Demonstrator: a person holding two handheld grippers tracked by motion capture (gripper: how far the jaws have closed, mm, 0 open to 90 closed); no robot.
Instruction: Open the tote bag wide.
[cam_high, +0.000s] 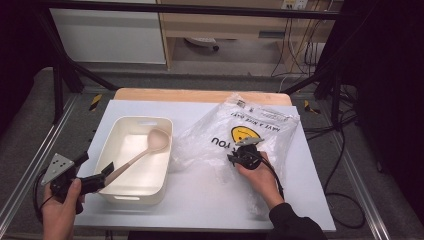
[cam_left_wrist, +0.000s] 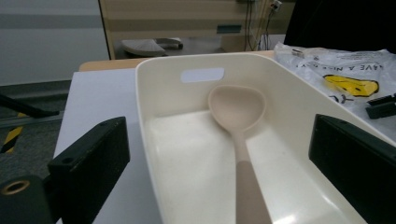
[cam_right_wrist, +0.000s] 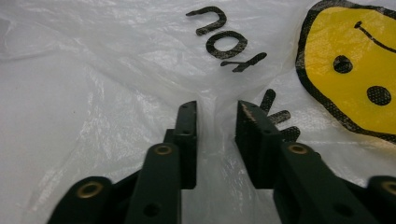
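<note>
The plastic bag (cam_high: 240, 135) is spread flat at the table's three o'clock side. The right gripper (cam_high: 239, 156) is set on the film; its jaws are drawn narrow, with a ridge of film gathered between them, though a firm pinch cannot be confirmed. At nine o'clock the bin (cam_high: 116, 196) holds a spoon (cam_high: 150, 148), bowl toward twelve o'clock. The left gripper (cam_high: 102, 175) is held wide open at the handle end, likely positioned to take the spoon for bagging.

White tabletop (cam_high: 200, 195) is carrying cream bin (cam_high: 117, 192) w/ spoon inside, sitting nr left edge; clear plastic bag (cam_high: 280, 125) is lying crumpled twd far right corner.
</note>
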